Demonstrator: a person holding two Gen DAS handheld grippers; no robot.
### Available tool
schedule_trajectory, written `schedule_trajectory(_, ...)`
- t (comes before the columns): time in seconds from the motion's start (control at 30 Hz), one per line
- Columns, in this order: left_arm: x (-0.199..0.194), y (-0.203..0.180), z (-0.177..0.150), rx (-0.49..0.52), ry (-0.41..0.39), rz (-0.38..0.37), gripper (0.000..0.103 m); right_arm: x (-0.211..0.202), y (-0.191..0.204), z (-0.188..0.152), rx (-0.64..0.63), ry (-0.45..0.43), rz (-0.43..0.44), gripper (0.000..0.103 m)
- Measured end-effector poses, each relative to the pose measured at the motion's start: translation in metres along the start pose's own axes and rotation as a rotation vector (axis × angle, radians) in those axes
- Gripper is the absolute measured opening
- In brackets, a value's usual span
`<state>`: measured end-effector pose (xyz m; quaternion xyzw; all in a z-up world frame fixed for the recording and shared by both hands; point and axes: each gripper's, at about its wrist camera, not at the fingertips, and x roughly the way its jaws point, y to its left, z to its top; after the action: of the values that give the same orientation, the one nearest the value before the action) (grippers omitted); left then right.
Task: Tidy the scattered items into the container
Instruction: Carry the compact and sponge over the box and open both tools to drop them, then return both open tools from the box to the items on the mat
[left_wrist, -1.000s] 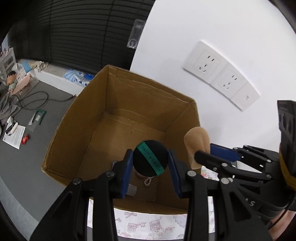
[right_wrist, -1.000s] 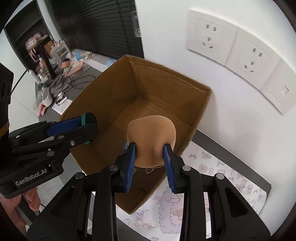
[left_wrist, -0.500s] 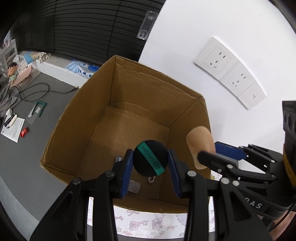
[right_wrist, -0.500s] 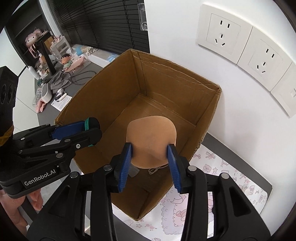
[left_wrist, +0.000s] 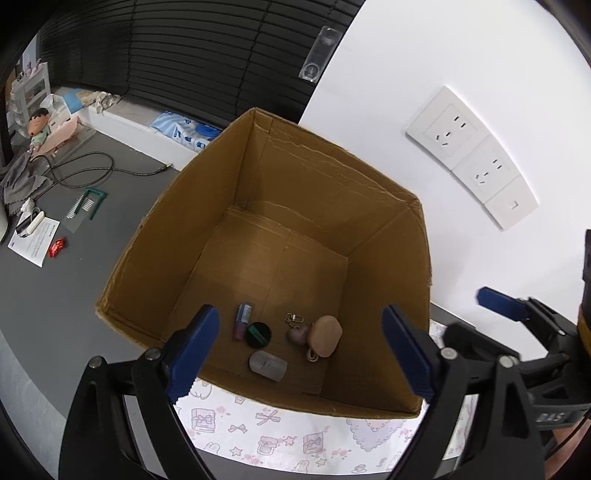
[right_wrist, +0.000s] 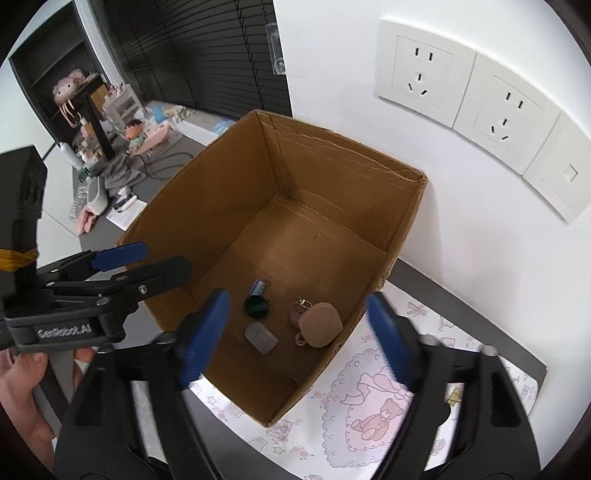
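Hovering with jaws wide apart and empty above the near-left rim of the cardboard box (left_wrist: 229, 184): left gripper (left_wrist: 299, 350). Lying on the box floor, left to right: small tube (left_wrist: 243, 320), black round puff (left_wrist: 259, 334), grey case (left_wrist: 267, 365), tan pouch (left_wrist: 325, 335). Hanging spread open, gripping nothing, over the box's near edge: right gripper (right_wrist: 299, 332).

Left gripper (left_wrist: 301, 354): black plastic frame wearing blue pads (left_wrist: 192, 350), silver screws showing; white "GenRobot.AI" lettering showing in the right wrist view; right gripper (right_wrist: 299, 339) looking identical; bare-skinned hand (right_wrist: 27, 391) showing at lower left.
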<state>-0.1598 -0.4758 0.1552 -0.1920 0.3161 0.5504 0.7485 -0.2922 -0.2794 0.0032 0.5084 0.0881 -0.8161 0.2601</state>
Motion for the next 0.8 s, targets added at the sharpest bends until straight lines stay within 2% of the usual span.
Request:
schedule_trajectory(0.1,-0.002,-0.005,-0.004,0.021,-0.008,0.033,0.089,-0.006,-0.005,-0.005,0.007,-0.014,0.001,0.103)
schedule_trajectory(0.37,-0.003,-0.024,-0.012,0.037,-0.011,0.038,0.089,-0.019,-0.025,-0.025,0.035,-0.037,-0.016,0.103)
schedule_trajectory(0.8,-0.001,-0.086,-0.022,0.105,-0.033,0.023,0.089,-0.062,-0.077,-0.055,0.121,-0.090,-0.050,0.103)
